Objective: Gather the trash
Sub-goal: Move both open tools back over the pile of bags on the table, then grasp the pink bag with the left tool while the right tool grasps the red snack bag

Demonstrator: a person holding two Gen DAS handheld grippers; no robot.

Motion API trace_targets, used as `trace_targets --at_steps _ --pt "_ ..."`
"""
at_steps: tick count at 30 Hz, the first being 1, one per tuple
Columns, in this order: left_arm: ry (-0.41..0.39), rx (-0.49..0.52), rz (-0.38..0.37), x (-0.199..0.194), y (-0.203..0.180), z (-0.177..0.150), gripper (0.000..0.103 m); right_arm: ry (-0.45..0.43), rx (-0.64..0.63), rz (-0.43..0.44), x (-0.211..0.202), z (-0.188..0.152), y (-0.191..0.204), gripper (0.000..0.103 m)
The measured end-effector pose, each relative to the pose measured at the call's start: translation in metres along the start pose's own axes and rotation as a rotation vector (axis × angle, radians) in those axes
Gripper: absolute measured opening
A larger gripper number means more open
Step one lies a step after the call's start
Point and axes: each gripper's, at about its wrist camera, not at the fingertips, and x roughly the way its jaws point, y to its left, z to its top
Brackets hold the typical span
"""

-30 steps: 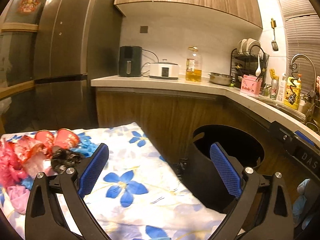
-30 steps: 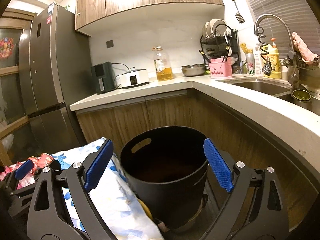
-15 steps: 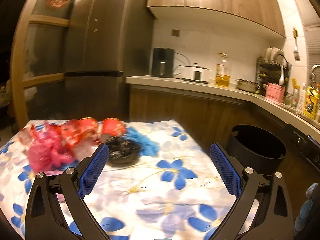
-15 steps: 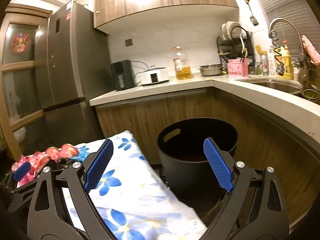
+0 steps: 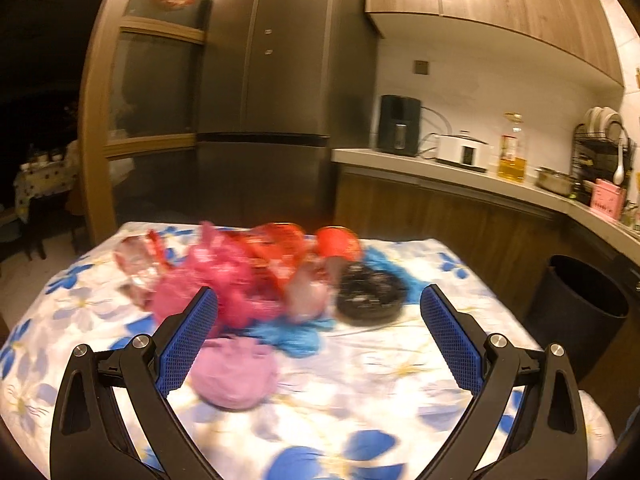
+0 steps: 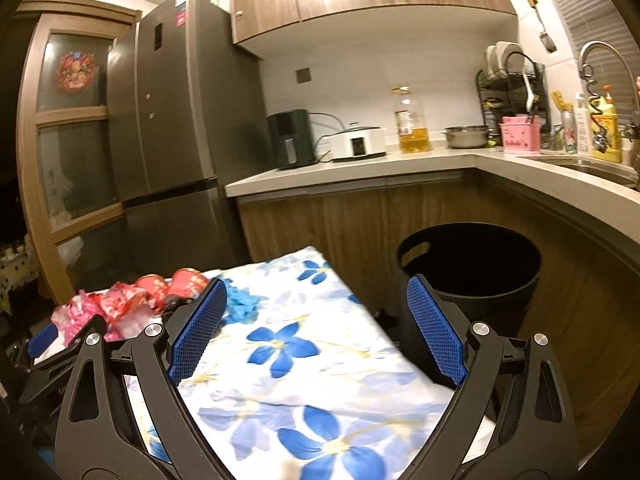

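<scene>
A heap of trash lies on the flowered tablecloth (image 5: 360, 412): pink and red plastic wrappers (image 5: 228, 272), a red cup (image 5: 338, 242), a black round lid (image 5: 370, 292), blue crumpled plastic (image 5: 292, 334) and a pale pink wad (image 5: 236, 376). My left gripper (image 5: 318, 342) is open and empty, just short of the pile, with the pink wad by its left finger. My right gripper (image 6: 316, 328) is open and empty over the table's right part. The black trash bin (image 6: 472, 264) stands on the floor beyond the table; it also shows in the left wrist view (image 5: 580, 304). The trash pile shows far left in the right wrist view (image 6: 132, 300).
A kitchen counter (image 6: 360, 164) with an air fryer, a cooker, an oil bottle and a dish rack runs behind the bin. A tall grey fridge (image 5: 280, 92) stands behind the table. The sink and tap (image 6: 596, 76) are at the right.
Both grippers have swung left, away from the bin and toward the table. The left one now faces the trash pile closely. Both stay open and empty.
</scene>
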Motion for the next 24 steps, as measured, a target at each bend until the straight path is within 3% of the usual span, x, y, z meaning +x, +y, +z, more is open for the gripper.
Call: trace_targets --at_steps 9,16,20,22,24 --pt "0.021 -0.020 0.122 0.024 0.061 0.004 0.097 0.029 -0.042 0.079 0.017 -0.011 0.048 0.090" --pt "0.072 -0.034 0.108 0.053 0.078 0.013 0.096 0.054 -0.067 0.132 0.031 -0.020 0.083 0.090" --pt "0.128 -0.051 0.070 0.068 0.083 0.013 0.090 0.059 -0.079 0.152 0.037 -0.023 0.100 0.090" --pt "0.149 -0.057 0.050 0.073 0.082 0.010 0.083 0.064 -0.082 0.163 0.040 -0.026 0.107 0.090" --pt "0.171 -0.062 0.035 0.078 0.084 0.009 0.068 0.070 -0.089 0.171 0.044 -0.027 0.114 0.090"
